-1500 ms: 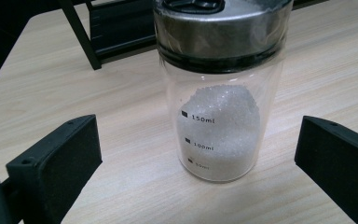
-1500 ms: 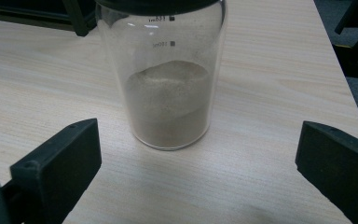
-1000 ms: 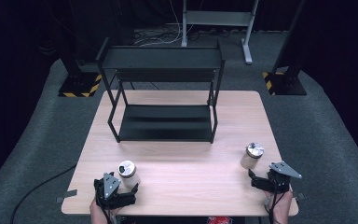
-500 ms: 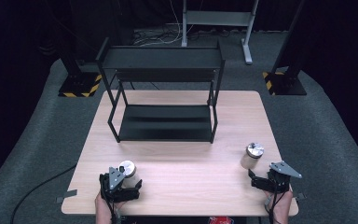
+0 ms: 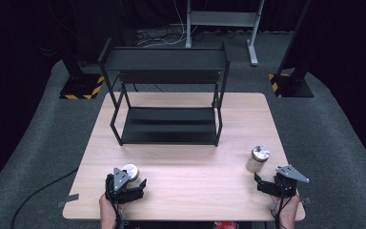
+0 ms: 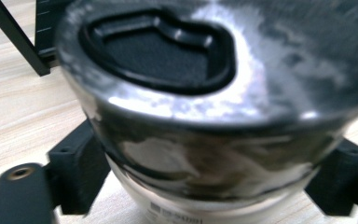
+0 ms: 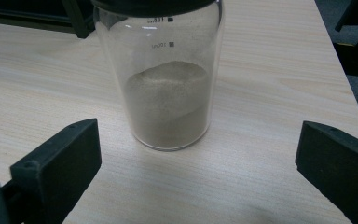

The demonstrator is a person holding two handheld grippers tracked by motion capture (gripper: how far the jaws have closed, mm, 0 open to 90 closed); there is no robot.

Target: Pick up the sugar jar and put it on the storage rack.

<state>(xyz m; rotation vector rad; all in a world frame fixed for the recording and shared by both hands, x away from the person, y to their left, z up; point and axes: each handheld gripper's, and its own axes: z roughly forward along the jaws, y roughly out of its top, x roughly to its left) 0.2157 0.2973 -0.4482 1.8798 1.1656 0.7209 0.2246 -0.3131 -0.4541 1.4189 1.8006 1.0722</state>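
Jar (image 6: 205, 121) on the surface's near-left sits between your left gripper (image 5: 124, 183), not visibly clamped; centre it before squeezing. Right gripper (image 5: 279, 183) gapes wide, short of the sand jar (image 7: 168, 88).

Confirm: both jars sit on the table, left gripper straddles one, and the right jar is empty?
Not empty. The right gripper view shows the right jar about half full of tan powder. The rest holds: both jars stand on the table, and the left gripper has its jaws either side of the left jar.
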